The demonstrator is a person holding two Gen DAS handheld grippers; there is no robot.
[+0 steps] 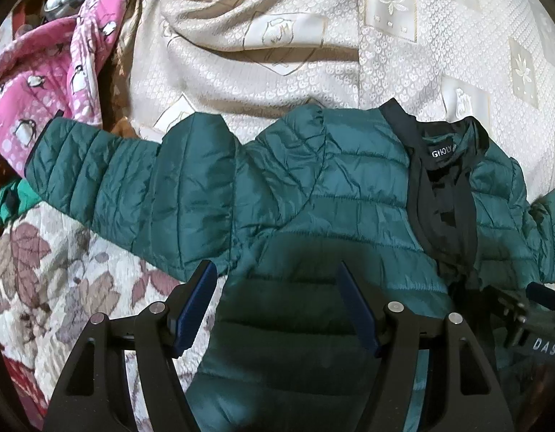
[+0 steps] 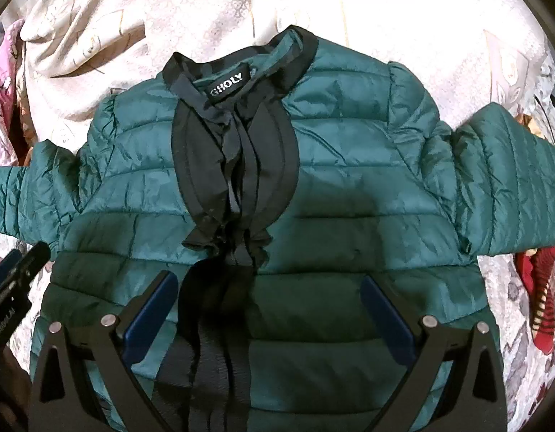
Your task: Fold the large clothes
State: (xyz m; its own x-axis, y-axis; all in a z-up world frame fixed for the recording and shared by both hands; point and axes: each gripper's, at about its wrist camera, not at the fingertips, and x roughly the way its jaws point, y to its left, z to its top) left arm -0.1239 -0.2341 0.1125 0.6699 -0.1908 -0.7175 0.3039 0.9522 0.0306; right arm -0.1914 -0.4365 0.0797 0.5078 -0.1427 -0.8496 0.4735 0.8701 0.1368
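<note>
**Both claws apart, jacket flat, fold not started**

Your left gripper (image 1: 277,306) and right gripper (image 2: 268,306) hover spread wide, holding nothing. The green jacket (image 2: 349,165) lies front-up on the cream bedspread (image 2: 205,7), sleeves out sideways. Likely next: grab a sleeve (image 1: 115,180), fold inward. Pink clothes (image 1: 43,82) crowd the left cuff; beyond the collar is open.

Bare cream bedspread (image 2: 349,7) beyond the jacket's (image 2: 349,151) collar offers free passage. Pink penguin fabric (image 1: 43,82) crowds the left sleeve end; a red garment (image 2: 540,288) lies under the right sleeve.
</note>
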